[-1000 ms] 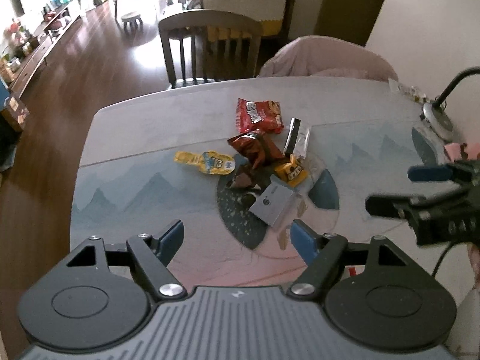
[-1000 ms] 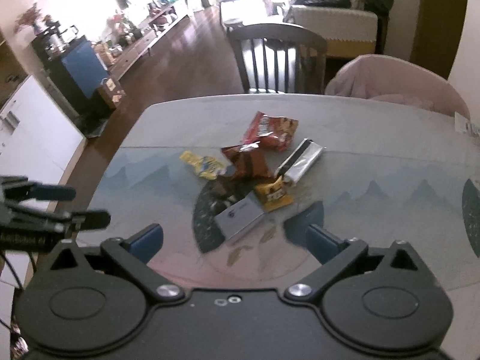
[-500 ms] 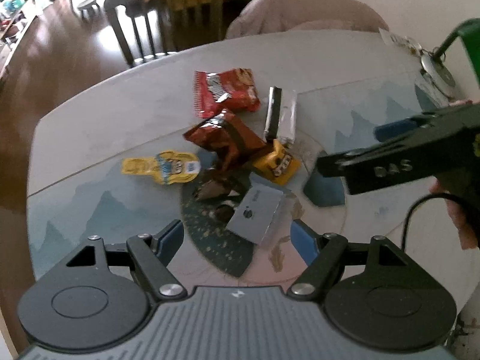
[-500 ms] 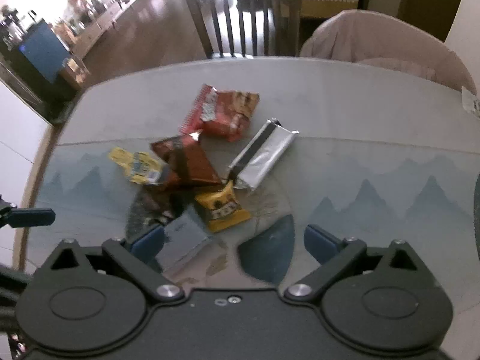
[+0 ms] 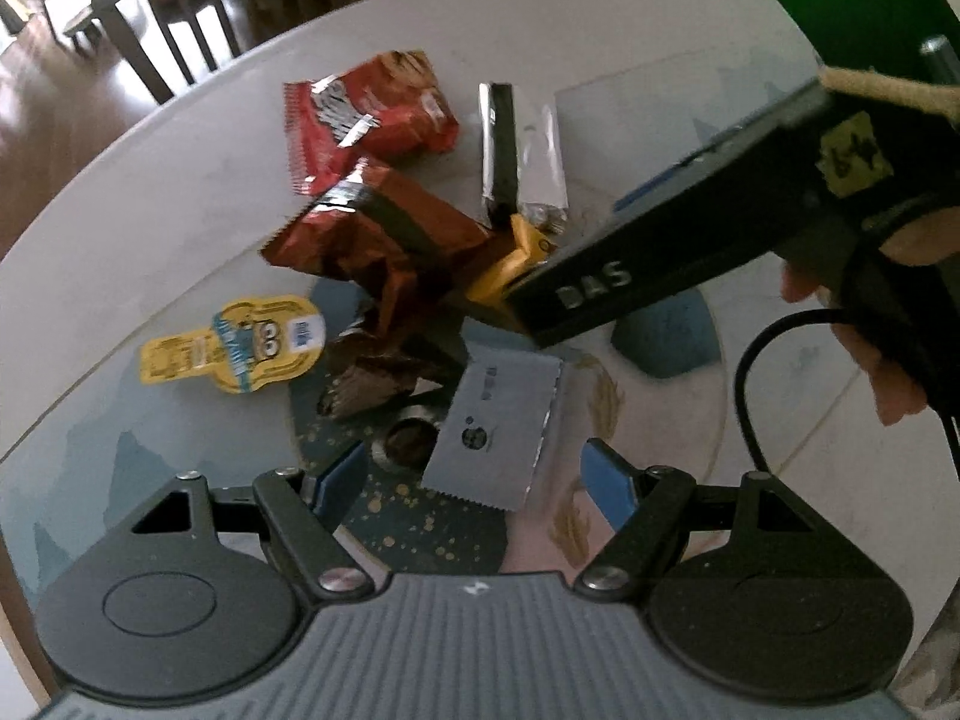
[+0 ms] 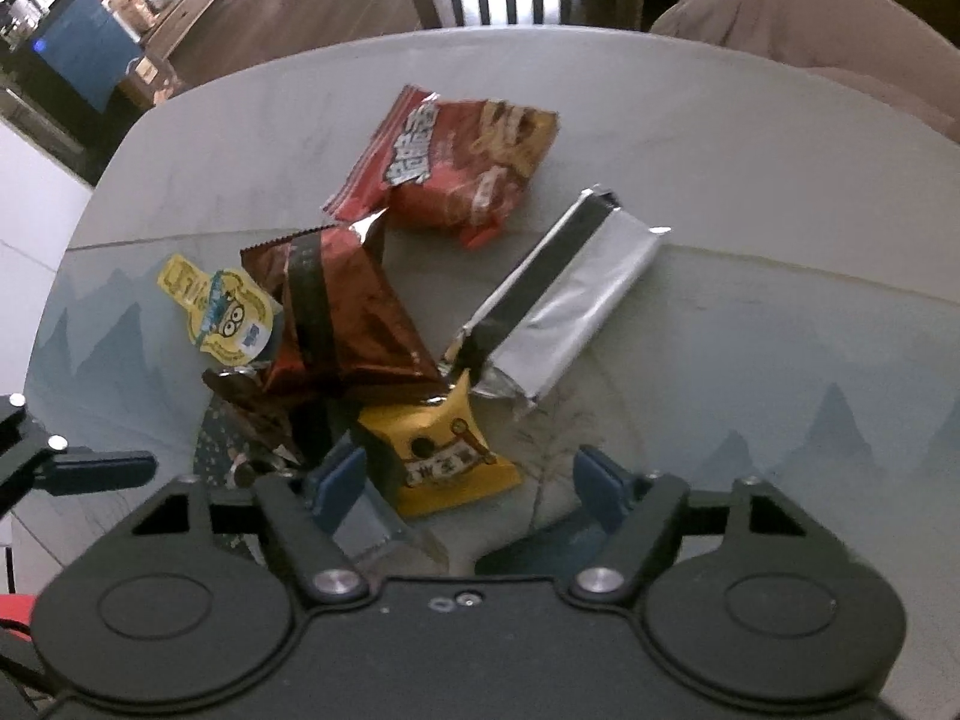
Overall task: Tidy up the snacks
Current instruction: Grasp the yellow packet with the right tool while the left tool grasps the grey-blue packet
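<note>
My right gripper is wide open and holds nothing, with the yellow snack packet between its fingers. My left gripper, also open and empty, is over the grey sachet on the table.

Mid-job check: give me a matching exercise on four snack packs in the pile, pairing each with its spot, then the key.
Things:
1. yellow snack pack
2. silver-and-black bar
3. red chip bag
4. yellow cartoon pouch

Places:
A. far end of the pile, toward the chair
B. left edge of the pile
C. between the open right gripper fingers
D. right side, lying diagonally

Pairs: 1-C, 2-D, 3-A, 4-B
</note>
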### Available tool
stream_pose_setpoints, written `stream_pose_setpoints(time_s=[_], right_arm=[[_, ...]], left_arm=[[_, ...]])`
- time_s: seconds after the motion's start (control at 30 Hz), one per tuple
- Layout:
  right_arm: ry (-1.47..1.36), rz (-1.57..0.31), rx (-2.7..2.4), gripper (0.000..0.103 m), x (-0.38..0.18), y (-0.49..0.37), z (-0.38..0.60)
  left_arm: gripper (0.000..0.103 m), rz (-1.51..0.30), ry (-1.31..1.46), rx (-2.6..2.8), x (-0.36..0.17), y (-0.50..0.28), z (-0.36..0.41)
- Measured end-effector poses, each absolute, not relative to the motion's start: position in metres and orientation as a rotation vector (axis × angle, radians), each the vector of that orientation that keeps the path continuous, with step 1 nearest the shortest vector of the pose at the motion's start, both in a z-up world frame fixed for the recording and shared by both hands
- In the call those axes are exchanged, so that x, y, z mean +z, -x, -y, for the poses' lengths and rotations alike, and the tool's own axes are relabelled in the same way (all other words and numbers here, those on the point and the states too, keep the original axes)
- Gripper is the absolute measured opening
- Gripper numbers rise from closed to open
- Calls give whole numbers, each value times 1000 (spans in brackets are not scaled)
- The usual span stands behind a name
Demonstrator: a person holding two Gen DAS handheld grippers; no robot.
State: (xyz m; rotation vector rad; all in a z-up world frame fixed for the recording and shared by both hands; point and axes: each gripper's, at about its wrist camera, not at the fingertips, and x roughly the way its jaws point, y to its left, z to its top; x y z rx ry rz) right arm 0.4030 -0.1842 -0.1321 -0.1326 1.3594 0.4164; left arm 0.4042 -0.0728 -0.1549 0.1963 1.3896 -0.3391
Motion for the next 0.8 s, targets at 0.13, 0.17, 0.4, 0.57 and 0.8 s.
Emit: stream_pose_setpoints(time_s=[0.13, 0.17, 0.4, 0.57, 0.8], right_arm=[[136, -1377, 448, 71, -143, -407, 180], [139, -1380, 452, 68, -145, -408, 179], [162, -1378, 477, 61, -154, -411, 172], [222, -1355, 477, 46, -154, -408, 168], [219, -1345, 485, 34, -153, -401, 174]], left_arm=[[78, -1436, -190, -381, -171, -412, 77], [78, -1440, -192, -388, -173, -414, 79], [77, -1464, -247, -387, -190, -419, 87], [77, -1479, -319, -372, -200, -418, 97], [64, -1477, -361, -330, -207, -417, 105]])
